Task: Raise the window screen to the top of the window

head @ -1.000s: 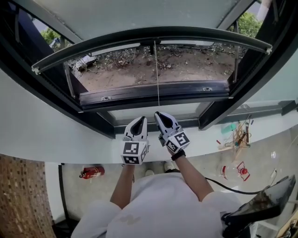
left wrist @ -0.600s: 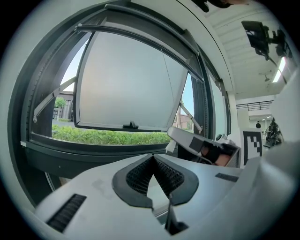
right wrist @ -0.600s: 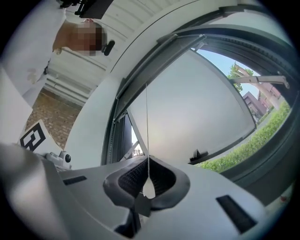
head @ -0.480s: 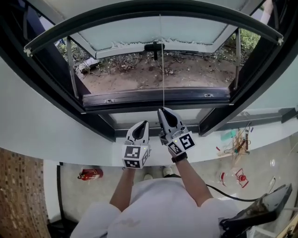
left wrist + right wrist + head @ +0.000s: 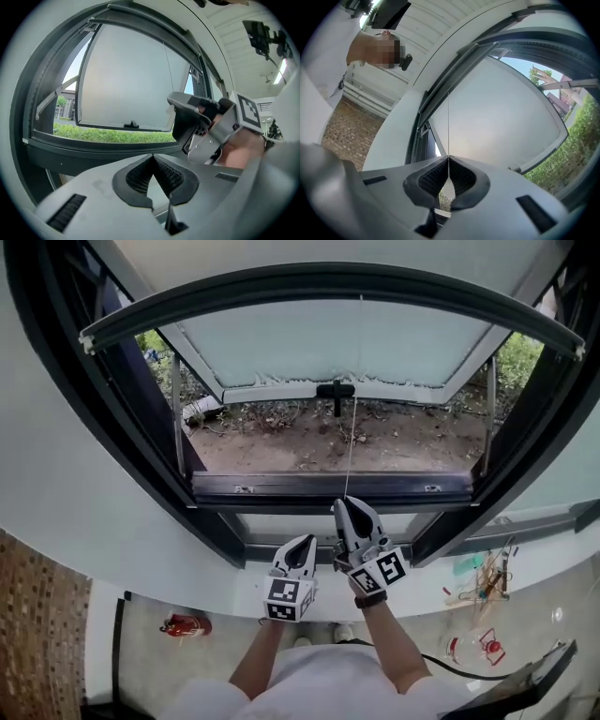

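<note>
Since a second back, my right gripper (image 5: 346, 504) has climbed above its partner. The window screen's long dark metal bottom rail with white end caps (image 5: 309, 279) has gone up with it, uncovering the pale grey sash panel (image 5: 375, 343) swung outward and its small black handle (image 5: 336, 392).

That gripper's jaws are pinched together on the thin white pull cord (image 5: 351, 427), which runs out from between the pads in the right gripper view. My left gripper (image 5: 303, 542) sits just beside it, at about 7 o'clock of the right one. Its jaws are closed on nothing and it is clear of the cord.

As I judge it, the coming move turns on one line. The rail lies dead at 12 o'clock from the right gripper, well apart, with the cord drawn straight from 6 to 12 between them. The rail's long axis crosses that line from 9 to 3. Only the right hand is on the cord, so it is the one to follow it upward.

Hard to read: the screen's mesh is too fine for me to pick out above the rail. The head view cuts off the window's top, so I cannot tell how much travel is left. In the right gripper view the rail and the upper frame run close together, and I cannot say whether they touch.
</note>
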`<state>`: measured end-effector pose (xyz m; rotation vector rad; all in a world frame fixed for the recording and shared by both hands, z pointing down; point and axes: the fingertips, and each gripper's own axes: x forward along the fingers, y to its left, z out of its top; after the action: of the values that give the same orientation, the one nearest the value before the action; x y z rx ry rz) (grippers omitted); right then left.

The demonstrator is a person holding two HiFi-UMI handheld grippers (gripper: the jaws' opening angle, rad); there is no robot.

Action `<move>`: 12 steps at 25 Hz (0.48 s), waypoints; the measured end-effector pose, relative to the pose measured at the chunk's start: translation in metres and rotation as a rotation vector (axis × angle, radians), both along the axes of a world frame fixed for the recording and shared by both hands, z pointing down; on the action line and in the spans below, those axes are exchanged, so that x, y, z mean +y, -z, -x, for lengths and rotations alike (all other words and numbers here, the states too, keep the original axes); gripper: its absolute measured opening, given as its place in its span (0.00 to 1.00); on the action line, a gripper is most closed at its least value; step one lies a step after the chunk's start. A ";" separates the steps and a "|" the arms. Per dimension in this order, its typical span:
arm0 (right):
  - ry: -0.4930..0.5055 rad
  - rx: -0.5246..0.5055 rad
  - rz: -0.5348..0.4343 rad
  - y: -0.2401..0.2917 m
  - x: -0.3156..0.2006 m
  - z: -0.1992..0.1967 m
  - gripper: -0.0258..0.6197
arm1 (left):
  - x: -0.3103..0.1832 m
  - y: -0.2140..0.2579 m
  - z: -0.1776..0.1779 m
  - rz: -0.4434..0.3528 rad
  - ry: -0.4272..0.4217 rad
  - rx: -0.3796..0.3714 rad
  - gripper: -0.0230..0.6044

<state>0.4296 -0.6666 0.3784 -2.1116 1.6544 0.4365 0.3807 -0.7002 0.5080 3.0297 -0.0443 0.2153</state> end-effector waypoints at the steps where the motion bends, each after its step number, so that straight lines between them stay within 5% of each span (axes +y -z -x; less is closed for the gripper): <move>1: 0.000 0.007 -0.010 0.007 0.000 0.000 0.04 | 0.000 0.000 0.000 0.002 0.000 0.001 0.04; 12: 0.076 0.028 -0.137 0.080 0.001 -0.006 0.04 | 0.002 0.002 -0.006 0.002 -0.014 0.006 0.04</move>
<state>0.4356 -0.6659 0.2984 -1.9453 1.6648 0.5420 0.3862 -0.6985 0.5062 3.0289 -0.0231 0.2071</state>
